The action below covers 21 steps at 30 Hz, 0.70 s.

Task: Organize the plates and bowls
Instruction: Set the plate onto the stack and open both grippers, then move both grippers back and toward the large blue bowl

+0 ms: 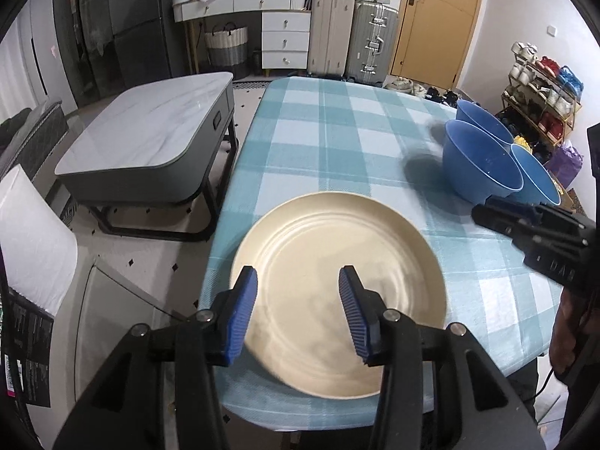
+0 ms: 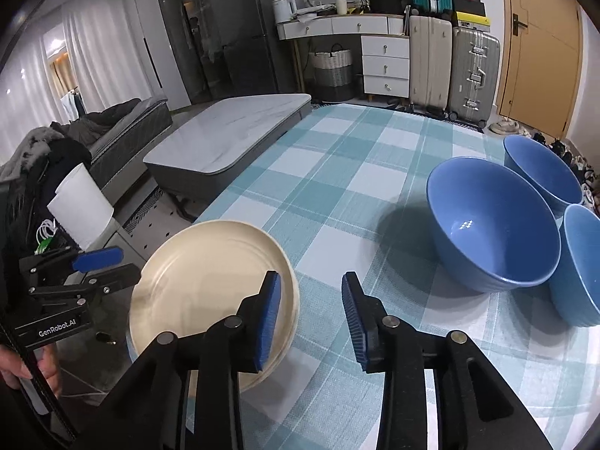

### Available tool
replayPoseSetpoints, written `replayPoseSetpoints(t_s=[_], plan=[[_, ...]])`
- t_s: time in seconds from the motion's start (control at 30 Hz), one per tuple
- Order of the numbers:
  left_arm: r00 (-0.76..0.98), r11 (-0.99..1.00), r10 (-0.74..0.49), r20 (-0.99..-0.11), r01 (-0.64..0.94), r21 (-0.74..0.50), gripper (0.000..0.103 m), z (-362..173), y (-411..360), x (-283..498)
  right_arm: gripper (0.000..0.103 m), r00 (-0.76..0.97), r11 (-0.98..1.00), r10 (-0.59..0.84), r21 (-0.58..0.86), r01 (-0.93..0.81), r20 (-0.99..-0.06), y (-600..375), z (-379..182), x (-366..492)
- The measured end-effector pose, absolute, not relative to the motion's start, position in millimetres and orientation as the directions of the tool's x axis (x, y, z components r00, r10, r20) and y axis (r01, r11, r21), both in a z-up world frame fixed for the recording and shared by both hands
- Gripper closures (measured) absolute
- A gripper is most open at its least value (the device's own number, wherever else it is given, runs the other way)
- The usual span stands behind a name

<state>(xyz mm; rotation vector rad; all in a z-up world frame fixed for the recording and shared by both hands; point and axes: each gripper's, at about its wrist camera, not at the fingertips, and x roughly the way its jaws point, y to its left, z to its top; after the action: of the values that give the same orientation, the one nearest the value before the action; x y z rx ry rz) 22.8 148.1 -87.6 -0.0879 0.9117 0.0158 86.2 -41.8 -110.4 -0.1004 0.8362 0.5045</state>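
A stack of cream plates (image 1: 339, 281) lies at the near left of the checked table (image 1: 337, 131); it also shows in the right wrist view (image 2: 210, 292). My left gripper (image 1: 298, 296) is open and hovers just above the plates, holding nothing. Three blue bowls stand at the right: a front one (image 2: 491, 225), one behind (image 2: 540, 168) and one at the right edge (image 2: 581, 266). In the left wrist view the bowls (image 1: 480, 161) are grouped at the far right. My right gripper (image 2: 311, 307) is open and empty, over the cloth between plates and bowls.
A grey marble-top coffee table (image 1: 150, 138) stands left of the table. A white paper roll (image 2: 80, 206) sits at the left. Suitcases (image 2: 450, 67), white drawers (image 2: 382, 63) and a wooden door (image 2: 540, 45) line the back wall. A shoe rack (image 1: 540, 101) is far right.
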Motion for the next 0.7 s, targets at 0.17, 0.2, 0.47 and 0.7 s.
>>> replayPoseSetpoints(t_s=[0.17, 0.2, 0.47, 0.7], plan=[[0.633, 0.996, -0.041, -0.773, -0.035, -0.081, 0.052, -81.4, 128.5, 24.1, 0.037, 0.562, 0.868, 0.393, 0.093, -0.487, -0.728, -41.9, -112.8, 72.3], [0.64, 0.997, -0.032, -0.767, -0.038, -0.074, 0.052, -79.0, 124.2, 24.3, 0.034, 0.576, 0.868, 0.4, 0.094, -0.488, -0.713, -44.3, -109.9, 67.5], [0.718, 0.997, -0.045, -0.695, -0.013, -0.078, 0.013, -54.4, 95.1, 19.6, 0.017, 0.701, 0.892, 0.4, 0.074, -0.446, -0.59, -74.1, -81.3, 36.1], [0.767, 0.998, -0.055, -0.639, 0.035, -0.044, 0.009, -36.4, 64.0, 18.7, 0.014, 0.767, 0.92, 0.374, 0.101, -0.38, -0.521, -111.3, -59.6, 22.3]])
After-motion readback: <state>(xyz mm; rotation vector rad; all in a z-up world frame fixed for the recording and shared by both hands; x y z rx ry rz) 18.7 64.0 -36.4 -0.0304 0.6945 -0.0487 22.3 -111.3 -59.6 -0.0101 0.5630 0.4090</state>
